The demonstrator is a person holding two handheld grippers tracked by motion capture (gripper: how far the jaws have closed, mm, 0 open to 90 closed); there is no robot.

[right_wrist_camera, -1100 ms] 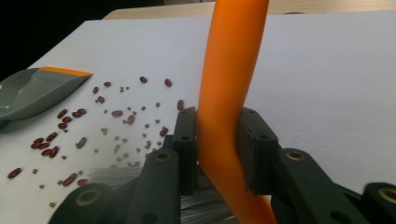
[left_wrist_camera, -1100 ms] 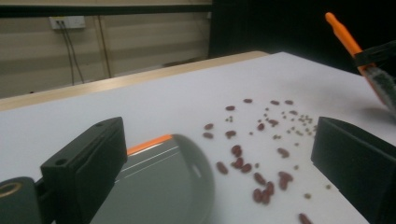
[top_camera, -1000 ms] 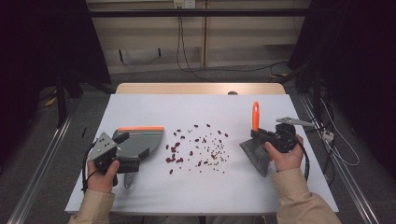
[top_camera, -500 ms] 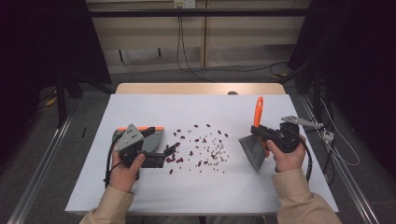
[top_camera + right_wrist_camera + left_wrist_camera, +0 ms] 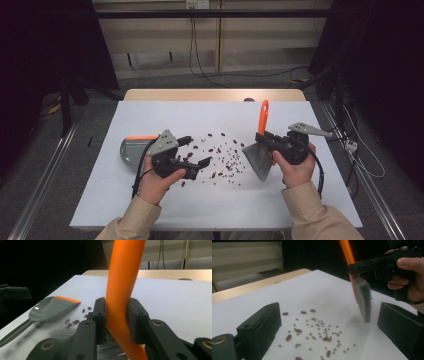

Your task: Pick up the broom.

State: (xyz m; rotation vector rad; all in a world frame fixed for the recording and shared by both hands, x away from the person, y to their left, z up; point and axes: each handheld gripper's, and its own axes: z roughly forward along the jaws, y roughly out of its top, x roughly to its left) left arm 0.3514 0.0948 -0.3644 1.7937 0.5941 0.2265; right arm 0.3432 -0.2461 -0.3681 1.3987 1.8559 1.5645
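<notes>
Small dark red beans (image 5: 225,156) lie scattered mid-table. My left gripper (image 5: 196,151) hovers open at their left edge, nothing between its jaws; in the left gripper view the left gripper (image 5: 328,315) frames the beans (image 5: 317,331). Behind it lies a grey dustpan (image 5: 131,149) with an orange lip, partly hidden by the hand. My right gripper (image 5: 261,138) is shut on the orange handle of a brush (image 5: 263,114), whose grey bristles (image 5: 257,159) hang just right of the beans. Up close, the right gripper (image 5: 117,315) clamps the handle (image 5: 122,277).
The white board (image 5: 150,210) covers the table, with a wooden edge (image 5: 210,95) showing at the back. Cables run over the floor beyond and to the right. The dustpan (image 5: 50,308) lies flat, far left of the brush.
My left gripper moved right from the dustpan's handle to the beans and stands open, with the dustpan left behind. The right gripper shifted the brush slightly left and tilted it.
</notes>
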